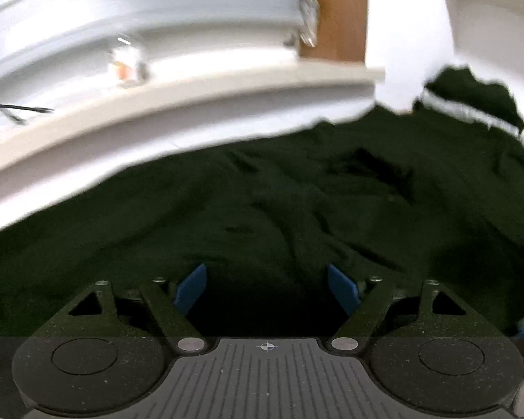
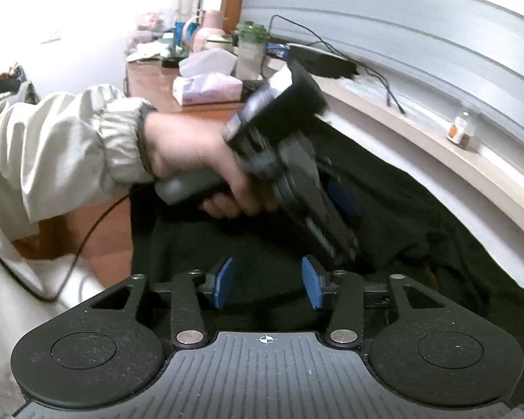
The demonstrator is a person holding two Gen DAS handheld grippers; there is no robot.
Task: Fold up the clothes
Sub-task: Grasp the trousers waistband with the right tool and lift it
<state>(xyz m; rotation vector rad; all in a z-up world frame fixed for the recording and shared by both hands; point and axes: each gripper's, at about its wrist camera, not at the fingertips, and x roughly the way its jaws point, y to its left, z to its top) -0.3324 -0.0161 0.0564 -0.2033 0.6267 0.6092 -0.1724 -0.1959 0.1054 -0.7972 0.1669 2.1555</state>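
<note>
A dark green garment [image 1: 297, 202] lies spread and wrinkled on a white bed, with a pale striped edge [image 1: 471, 111] at its far right. My left gripper [image 1: 267, 289] hovers over the cloth, its blue pads wide apart with nothing pinched between them. In the right wrist view the same garment [image 2: 401, 216] looks almost black. My right gripper [image 2: 268, 282] stands open just above it, with only cloth below the gap. Ahead of it a person's hand [image 2: 192, 160] holds the left gripper [image 2: 346, 223], tilted down at the cloth.
A beige headboard ledge [image 1: 192, 104] runs along the bed's far side, carrying a small bottle [image 2: 459, 129] and a black cable [image 2: 384, 76]. A wooden bedside table [image 2: 150, 83] holds a tissue box [image 2: 206, 87] and clutter. A beige sleeve [image 2: 52, 146] fills the left.
</note>
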